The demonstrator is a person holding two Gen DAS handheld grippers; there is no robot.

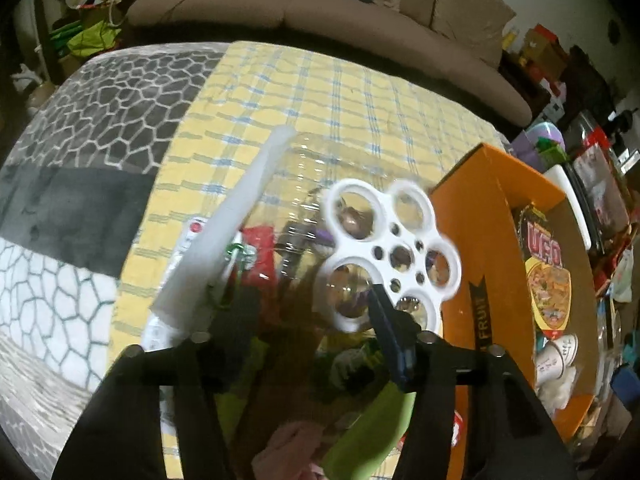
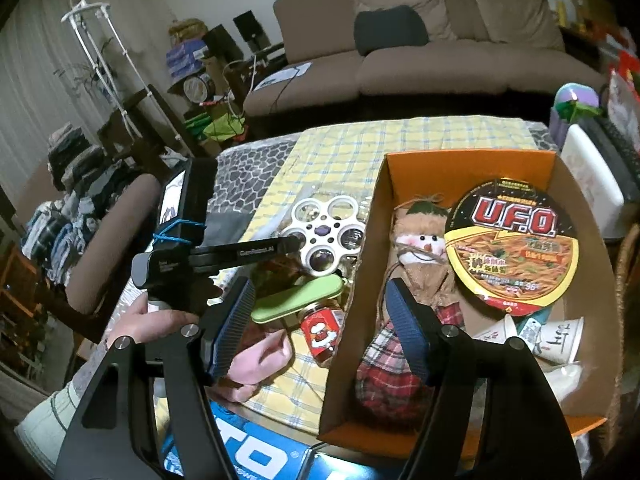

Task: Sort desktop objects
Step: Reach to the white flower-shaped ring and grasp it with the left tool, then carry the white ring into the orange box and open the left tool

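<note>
Blue-padded and spread wide, the right tongs (image 2: 320,320) grip nothing; one finger hangs over the yellow checked cloth (image 2: 344,140) on the tabletop, the other over the open orange cardboard box (image 2: 472,164). Between them, toward 12 o'clock, stands a small red jar (image 2: 322,330), and just beyond it lies a green case (image 2: 298,300). Past 11 o'clock the left tongs (image 2: 290,244) reach in from the left, their tip at the rim of the white ring-holed disc (image 2: 326,236) — a flat piece with several round openings, sitting on a clear plastic container. In the left wrist view that disc (image 1: 390,252) is blurred and tilted, with the dark blue right pad (image 1: 390,340) pressed against its near edge at about 1 o'clock; the other finger is hidden behind clutter, so whether the left tongs (image 1: 304,320) are actually clamped on it cannot be told. A long white tapered piece (image 1: 232,232) slants up toward 11 o'clock beside the disc. Inside the box, at 1 o'clock from the right tongs, lies a snowman doll (image 2: 420,256) in a plaid scarf, beside a round U.F.O. noodle bowl (image 2: 512,240) — paper cups (image 2: 560,340) are bunched at 3 o'clock. A brown sofa (image 2: 420,40) fills the far background.
</note>
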